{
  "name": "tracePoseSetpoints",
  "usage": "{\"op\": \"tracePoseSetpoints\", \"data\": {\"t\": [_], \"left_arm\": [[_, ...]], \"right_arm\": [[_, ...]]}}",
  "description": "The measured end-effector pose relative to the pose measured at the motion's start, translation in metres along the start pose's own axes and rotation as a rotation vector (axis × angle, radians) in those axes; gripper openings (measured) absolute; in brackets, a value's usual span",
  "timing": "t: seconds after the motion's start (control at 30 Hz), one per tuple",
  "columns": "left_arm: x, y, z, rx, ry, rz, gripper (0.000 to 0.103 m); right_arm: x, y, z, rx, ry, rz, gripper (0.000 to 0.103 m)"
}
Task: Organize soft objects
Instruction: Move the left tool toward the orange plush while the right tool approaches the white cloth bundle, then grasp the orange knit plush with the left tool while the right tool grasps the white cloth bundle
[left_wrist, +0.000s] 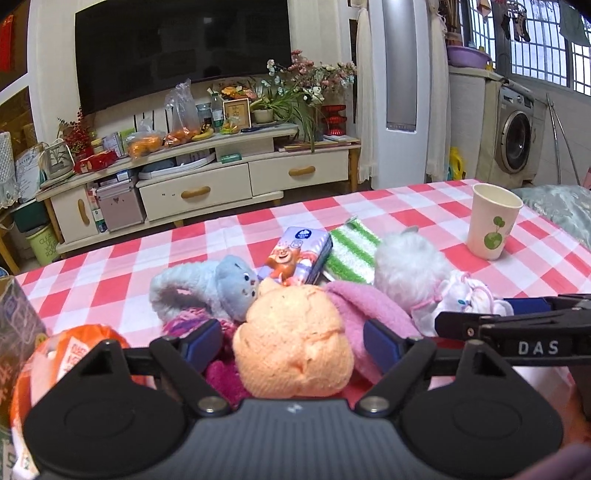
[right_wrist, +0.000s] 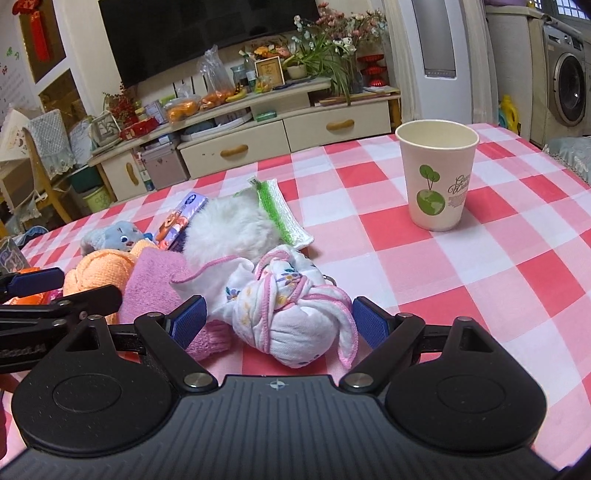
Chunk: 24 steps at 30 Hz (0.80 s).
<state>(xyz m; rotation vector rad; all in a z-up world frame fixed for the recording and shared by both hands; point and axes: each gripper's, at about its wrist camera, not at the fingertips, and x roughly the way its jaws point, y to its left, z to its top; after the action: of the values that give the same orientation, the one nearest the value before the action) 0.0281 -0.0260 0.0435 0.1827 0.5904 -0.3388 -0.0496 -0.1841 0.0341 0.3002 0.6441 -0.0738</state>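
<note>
Two grippers bracket the pile on the worktop (right_wrist: 461, 266). My left gripper (left_wrist: 291, 341) straddles the orange knitted ball (left_wrist: 293, 339), jaws apart, pads not pressing. My right gripper (right_wrist: 279, 319) stands open around the knotted white cloth (right_wrist: 291, 317), lined up to grasp.

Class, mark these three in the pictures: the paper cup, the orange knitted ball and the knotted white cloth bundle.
Paper cup (right_wrist: 436, 184), right wrist view, on its printed side wall.
Orange knitted ball (left_wrist: 293, 343), left wrist view, on its top middle.
Knotted white cloth bundle (right_wrist: 291, 314), right wrist view, on its rounded body.

Bare tablecloth (right_wrist: 461, 295) around paper cup (right_wrist: 436, 177)
</note>
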Motion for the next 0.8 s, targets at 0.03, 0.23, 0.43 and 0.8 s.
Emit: {"op": "tracePoseSetpoints", "data": {"t": [0.03,0.23,0.43,0.8], "left_arm": [[0.002,0.000,0.000,-0.005,0.003,-0.003,0.078],[0.016,0.002,0.000,-0.033,0.034,-0.009,0.072],[0.020,0.004,0.001,-0.071,0.054,-0.014,0.067],[0.017,0.011,-0.003,-0.128,0.087,-0.028,0.061]], "right_arm": [[0.000,0.000,0.000,0.006,0.004,0.003,0.103],[-0.001,-0.002,-0.002,0.021,0.023,0.014,0.103],[0.001,-0.005,-0.003,0.024,0.045,0.019,0.097],[0.002,-0.004,-0.004,0.022,0.048,0.023,0.077]]}}
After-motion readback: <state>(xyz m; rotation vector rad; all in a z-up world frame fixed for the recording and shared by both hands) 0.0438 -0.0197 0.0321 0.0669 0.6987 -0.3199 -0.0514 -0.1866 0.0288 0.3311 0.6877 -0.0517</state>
